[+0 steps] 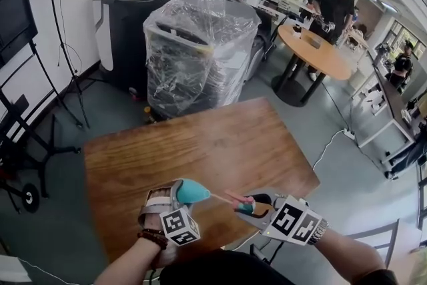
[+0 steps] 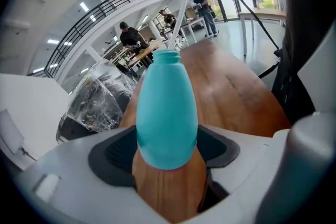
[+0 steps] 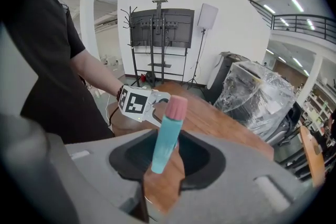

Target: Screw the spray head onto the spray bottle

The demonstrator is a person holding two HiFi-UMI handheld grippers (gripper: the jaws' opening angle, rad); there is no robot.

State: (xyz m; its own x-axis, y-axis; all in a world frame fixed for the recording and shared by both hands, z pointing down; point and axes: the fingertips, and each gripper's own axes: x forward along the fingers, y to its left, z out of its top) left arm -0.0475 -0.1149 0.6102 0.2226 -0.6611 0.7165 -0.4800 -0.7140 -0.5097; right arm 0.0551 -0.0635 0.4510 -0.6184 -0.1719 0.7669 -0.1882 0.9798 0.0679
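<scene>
The teal spray bottle [image 1: 193, 191] is off the wooden table [image 1: 200, 140], lying slanted with my left gripper [image 1: 179, 195] shut on its body. In the left gripper view the bottle [image 2: 167, 113] fills the gap between the jaws, its open neck pointing away. My right gripper [image 1: 259, 208] is shut on the spray head [image 1: 244, 205], which has a teal body and a pink collar. Its thin dip tube [image 2: 178, 13] slants down to the neck's rim; whether its tip is inside I cannot tell. In the right gripper view the spray head [image 3: 167, 136] stands between the jaws, pink end up.
Both grippers hover over the table's near edge. Behind the table stand a plastic-wrapped machine [image 1: 200, 43] and black copiers [image 1: 127, 10]. A light stand [image 1: 63, 43] is at the left. A person stands at a round table [image 1: 313, 50] at the back right.
</scene>
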